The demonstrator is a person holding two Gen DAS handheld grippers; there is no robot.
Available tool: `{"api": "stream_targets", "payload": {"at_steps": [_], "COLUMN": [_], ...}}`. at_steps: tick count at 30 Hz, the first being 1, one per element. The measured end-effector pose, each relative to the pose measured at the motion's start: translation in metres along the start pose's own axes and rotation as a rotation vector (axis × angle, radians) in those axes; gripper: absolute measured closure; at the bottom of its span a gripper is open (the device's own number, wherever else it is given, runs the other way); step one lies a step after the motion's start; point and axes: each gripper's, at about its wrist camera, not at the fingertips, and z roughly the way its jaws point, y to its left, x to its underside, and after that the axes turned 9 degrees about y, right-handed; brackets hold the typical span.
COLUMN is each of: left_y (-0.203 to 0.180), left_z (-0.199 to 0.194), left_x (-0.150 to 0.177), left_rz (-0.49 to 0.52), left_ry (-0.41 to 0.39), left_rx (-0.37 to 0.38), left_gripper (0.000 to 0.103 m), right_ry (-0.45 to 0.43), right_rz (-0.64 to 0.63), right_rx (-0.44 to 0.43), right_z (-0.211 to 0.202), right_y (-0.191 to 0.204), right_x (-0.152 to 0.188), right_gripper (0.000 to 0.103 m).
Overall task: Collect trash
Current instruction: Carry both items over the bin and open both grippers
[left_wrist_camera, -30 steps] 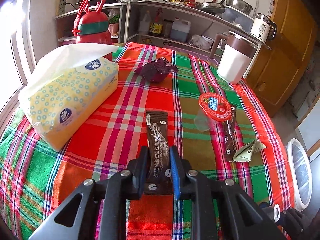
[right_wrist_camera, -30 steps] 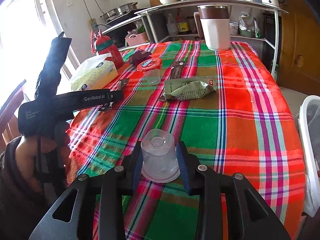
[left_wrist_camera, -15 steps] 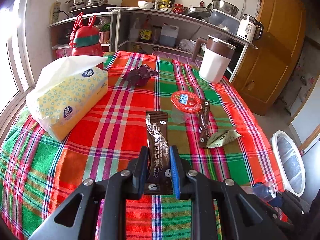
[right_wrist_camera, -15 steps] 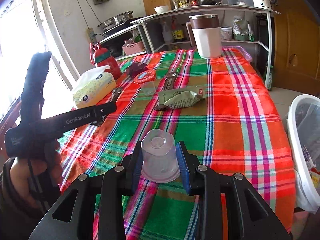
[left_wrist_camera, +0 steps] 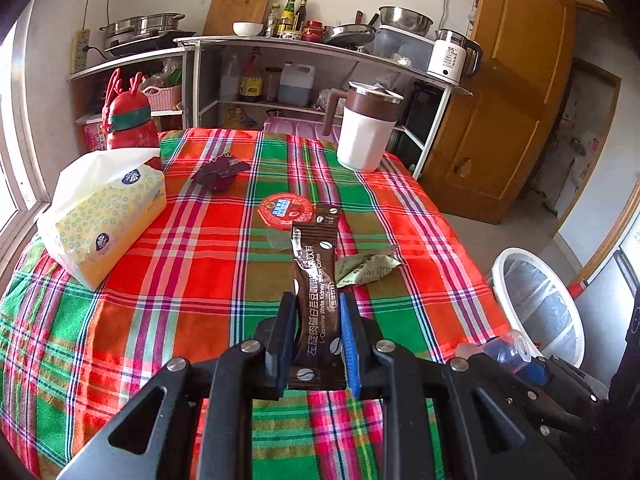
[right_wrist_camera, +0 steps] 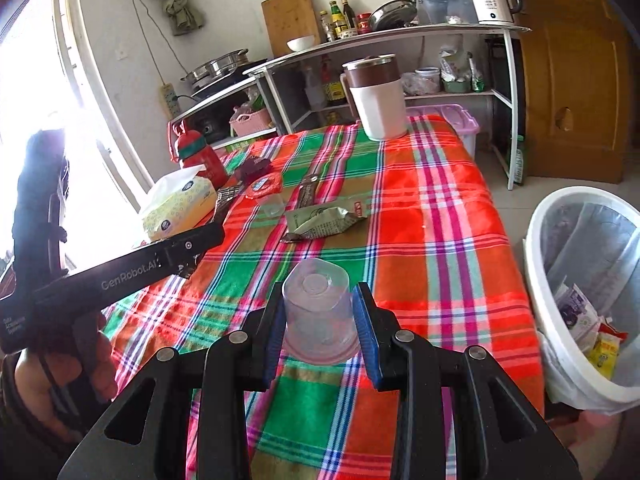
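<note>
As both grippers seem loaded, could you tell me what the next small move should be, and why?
Probably carry both loads rightward over the white bin and release them there. The left gripper is shut on the brown coffee sachet, the right gripper on the clear plastic cup, both lifted off the plaid tablecloth; the bin beside the table already holds wrappers.

The brown coffee sachet (left_wrist_camera: 316, 300) carried the English line "L-Carnitine White Kidney Bean Coffee" beside Chinese characters. The white kettle (left_wrist_camera: 448, 56) on the shelf showed "55". The left hand-held gripper (right_wrist_camera: 188, 258), seen from the right wrist view, read "GenRobot.AI".
</note>
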Motion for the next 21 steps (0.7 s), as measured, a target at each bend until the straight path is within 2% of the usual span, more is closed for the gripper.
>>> {"api": "stream_targets", "payload": {"at_steps": [12, 21], "left_y": [-0.047, -0.092], "left_z": [-0.007, -0.006], "left_x": [0.004, 0.002], "left_rz": [0.098, 0.181], "left_ry": [-0.008, -0.011], "left_rx": [0.047, 0.098], "left_gripper": [0.080, 0.080], "right_ry": [-0.050, -0.090], "right_rz": [0.055, 0.115], "right_rx": [0.043, 0.101], "right_z": [-0.029, -0.056], "right_y": [-0.027, -0.061], "right_x": [0.003, 0.005], "right_gripper": [0.068, 0.068]}}
